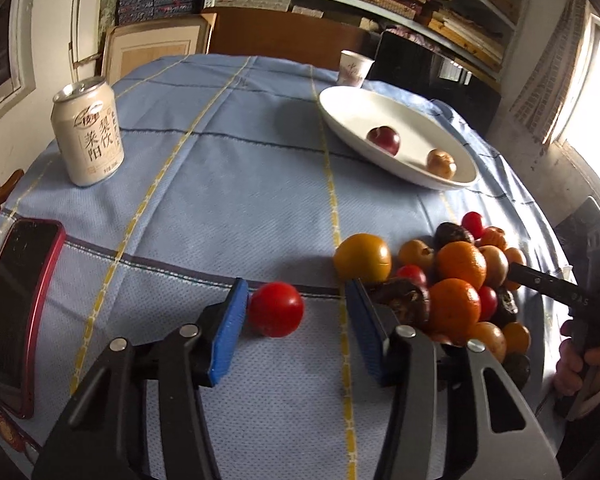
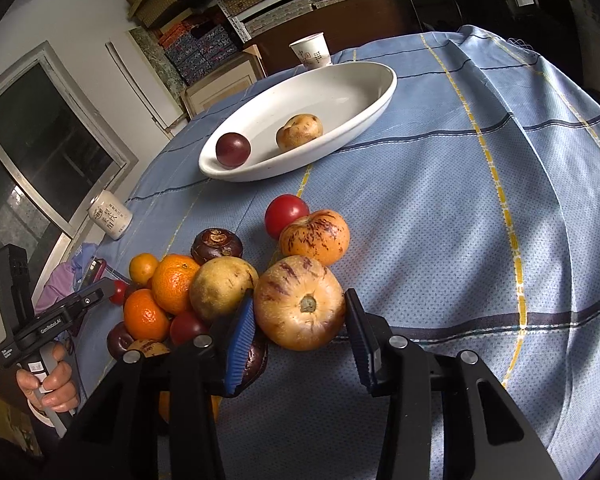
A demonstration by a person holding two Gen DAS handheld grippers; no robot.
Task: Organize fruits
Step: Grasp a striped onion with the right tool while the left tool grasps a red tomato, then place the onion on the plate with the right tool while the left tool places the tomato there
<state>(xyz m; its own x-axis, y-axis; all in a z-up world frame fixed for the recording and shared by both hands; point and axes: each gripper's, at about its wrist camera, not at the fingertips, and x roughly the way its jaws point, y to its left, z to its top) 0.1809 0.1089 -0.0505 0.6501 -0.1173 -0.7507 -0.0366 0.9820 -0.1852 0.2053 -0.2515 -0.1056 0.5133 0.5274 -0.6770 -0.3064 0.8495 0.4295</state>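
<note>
Nearest in the left wrist view, the left gripper [image 1: 296, 312] points down at the blue checked tablecloth [image 1: 228, 216] with its blue pads apart around a small red tomato [image 1: 275, 309]; the tomato lies against the left pad while a clear gap separates it from the right pad, so the fingers are not clamped on it. To the left, near the table edge, lies a phone in a red case [image 1: 18, 312]. Just right of that gripper begins the fruit pile [image 1: 456, 280]: oranges, small red tomatoes, dark wrinkled fruits and a yellow round fruit [image 1: 363, 258] at its left edge. In the right wrist view, the right gripper [image 2: 300, 316] has its two pads pressed on either side of a large tan striped fruit [image 2: 300, 304] at the near right of the pile, gripping it. A second striped orange fruit [image 2: 315, 237] and a red tomato [image 2: 286, 214] sit just beyond it, with a pale yellow fruit [image 2: 222, 290] and oranges to the left. At the left edge a hand [image 2: 50, 384] grasps the other gripper's handle. Farther across the cloth stands a white oval dish [image 2: 356, 80] holding a dark red fruit [image 2: 233, 149] and a brownish fruit [image 2: 300, 131], apart from each other. A drink can [image 1: 87, 132] stands at the far left, and a paper cup [image 2: 311, 51] behind the dish.
</note>
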